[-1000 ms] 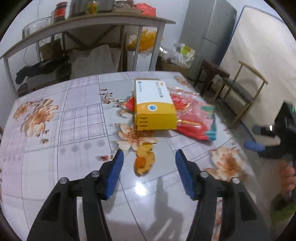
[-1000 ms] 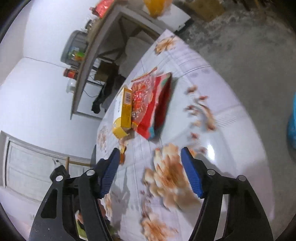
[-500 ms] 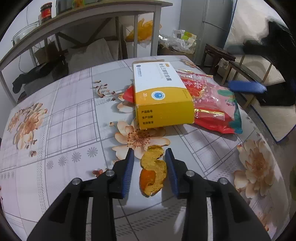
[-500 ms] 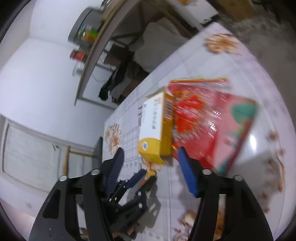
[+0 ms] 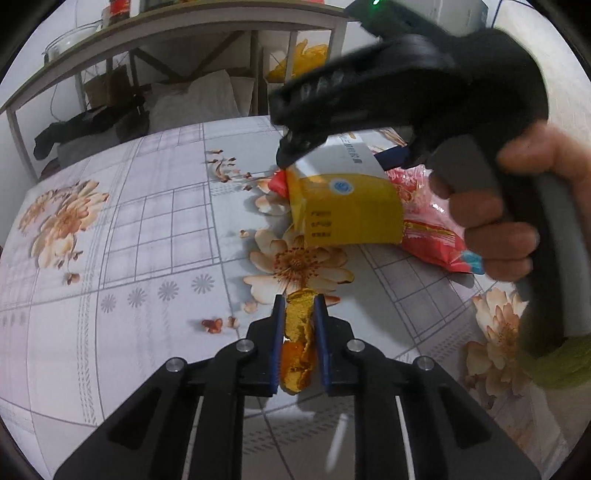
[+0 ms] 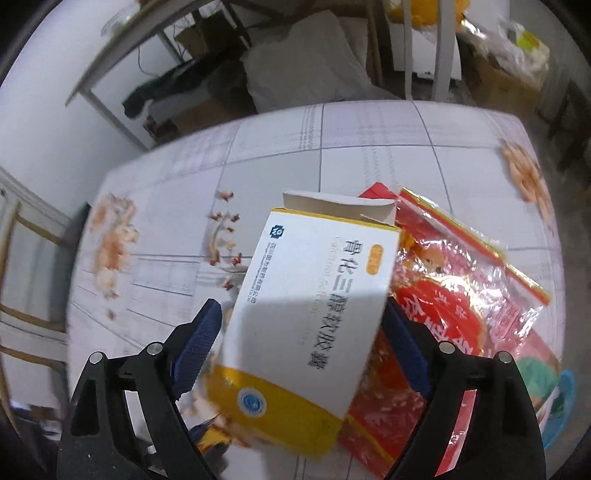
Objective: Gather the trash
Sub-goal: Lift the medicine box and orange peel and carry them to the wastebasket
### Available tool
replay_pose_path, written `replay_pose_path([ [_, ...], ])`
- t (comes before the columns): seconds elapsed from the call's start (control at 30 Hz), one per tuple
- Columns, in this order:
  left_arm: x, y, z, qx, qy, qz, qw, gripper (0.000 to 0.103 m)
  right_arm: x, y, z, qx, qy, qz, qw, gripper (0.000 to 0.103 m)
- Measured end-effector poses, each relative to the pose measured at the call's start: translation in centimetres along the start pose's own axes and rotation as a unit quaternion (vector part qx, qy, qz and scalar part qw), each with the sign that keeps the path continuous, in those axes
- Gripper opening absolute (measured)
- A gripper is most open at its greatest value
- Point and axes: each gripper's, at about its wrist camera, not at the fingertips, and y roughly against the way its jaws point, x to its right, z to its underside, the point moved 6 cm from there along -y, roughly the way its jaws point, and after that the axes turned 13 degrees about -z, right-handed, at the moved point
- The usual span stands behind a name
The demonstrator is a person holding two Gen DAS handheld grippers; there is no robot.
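Note:
An orange peel [image 5: 297, 332] lies on the flowered table [image 5: 147, 240]. My left gripper [image 5: 299, 301] is closing on it, and both blue pads touch its sides. A yellow and white medicine box [image 6: 314, 314] rests partly on a red snack bag [image 6: 461, 295]. My right gripper [image 6: 301, 310] points down over the box with a blue finger on each side; its jaws are opening and do not clamp the box. In the left wrist view a hand [image 5: 509, 221] holds that gripper's black body above the box [image 5: 343, 206] and the bag [image 5: 432, 229].
Behind the table stands a shelf [image 5: 184, 22] with jars, with dark clothes and a pale cushion [image 5: 192, 99] under it. A wooden chair [image 6: 22, 258] stands off the table's left side. A blue object [image 6: 565, 406] lies beyond the right edge.
My left gripper sank a little and closed from wide open onto the peel. The right gripper swung in from the right, rolled, and now straddles the box with wider jaws.

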Motion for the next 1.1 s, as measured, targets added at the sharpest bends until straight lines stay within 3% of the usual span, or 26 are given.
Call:
replay_pose_path([
  [0.1,-0.4,0.4,0.3,0.000,0.010,0.011,0.9999,0.011,-0.1,0.3,0.6,0.007,0.010,0.006,1.000,0.074],
  [0.3,-0.9,2.1,1.9,-0.004,0.019,0.033,0.9993,0.009,-0.7,4.1,2.5,0.033,0.014,-0.023,0.999,0.072],
  [0.57,-0.6,5.7,4.8,-0.007,0.017,0.060,0.9980,0.008,-1.7,11.2,11.1,0.051,0.023,-0.095,0.994,0.072],
  [0.87,2.5,9.4,5.6,0.005,-0.001,0.092,0.9958,0.007,0.8,14.2,17.7,0.069,-0.046,-0.094,0.992,0.072],
  [1.1,5.0,10.0,4.3,0.008,-0.025,0.113,0.9932,0.006,4.6,17.4,21.6,0.114,-0.130,-0.124,0.977,0.072],
])
